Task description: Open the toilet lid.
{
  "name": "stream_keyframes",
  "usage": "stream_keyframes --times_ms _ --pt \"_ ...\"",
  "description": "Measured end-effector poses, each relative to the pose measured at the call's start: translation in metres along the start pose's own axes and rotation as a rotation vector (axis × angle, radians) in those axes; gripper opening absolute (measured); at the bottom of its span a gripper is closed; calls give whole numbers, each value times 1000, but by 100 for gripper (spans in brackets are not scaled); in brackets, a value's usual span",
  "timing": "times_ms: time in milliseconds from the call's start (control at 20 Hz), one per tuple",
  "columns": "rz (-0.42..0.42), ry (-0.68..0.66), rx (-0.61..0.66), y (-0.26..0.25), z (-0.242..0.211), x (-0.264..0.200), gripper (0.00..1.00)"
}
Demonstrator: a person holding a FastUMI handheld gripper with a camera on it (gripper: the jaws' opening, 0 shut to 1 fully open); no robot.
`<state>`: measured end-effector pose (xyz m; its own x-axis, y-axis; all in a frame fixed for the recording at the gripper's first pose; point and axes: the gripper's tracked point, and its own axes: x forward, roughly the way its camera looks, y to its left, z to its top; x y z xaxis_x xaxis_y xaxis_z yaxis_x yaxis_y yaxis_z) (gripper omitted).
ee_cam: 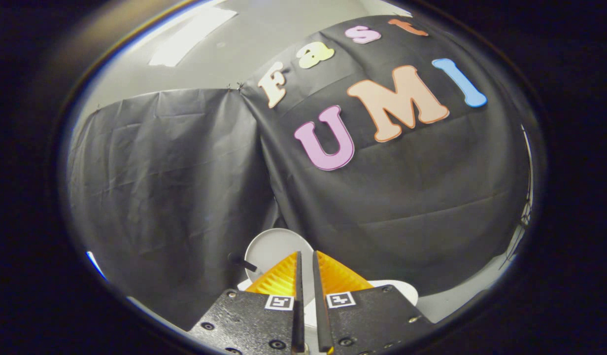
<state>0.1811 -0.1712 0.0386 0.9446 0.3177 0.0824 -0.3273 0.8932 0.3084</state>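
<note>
The gripper (306, 256) is hovering with its fingers (283, 276) nearly closed on a thin gap, grasping nothing. Just beyond their tips the round white toilet lid (271, 249) is standing raised, leaning toward the black cloth wall (175, 187). The opening step looks essentially done; next would be backing away.

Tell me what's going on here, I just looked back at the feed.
A hand-held gripper is pointed toward the toilet, which sits low against the booth's black cloth wall. The fingers stand nearly together with only a thin gap, and nothing is visibly held between them. The white round lid shows just beyond the fingertips, seemingly raised, though from this angle that is uncertain. A small dark handle-like part sticks out beside it.
</note>
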Motion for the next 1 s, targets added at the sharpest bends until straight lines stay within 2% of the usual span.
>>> stream_keyframes --times_ms 500,850,1000 --pt "-49 -51 94 -42 2 -16 10" --pt "-132 -79 17 -88 0 -42 10" --pt "-149 -80 26 -99 0 -52 10"
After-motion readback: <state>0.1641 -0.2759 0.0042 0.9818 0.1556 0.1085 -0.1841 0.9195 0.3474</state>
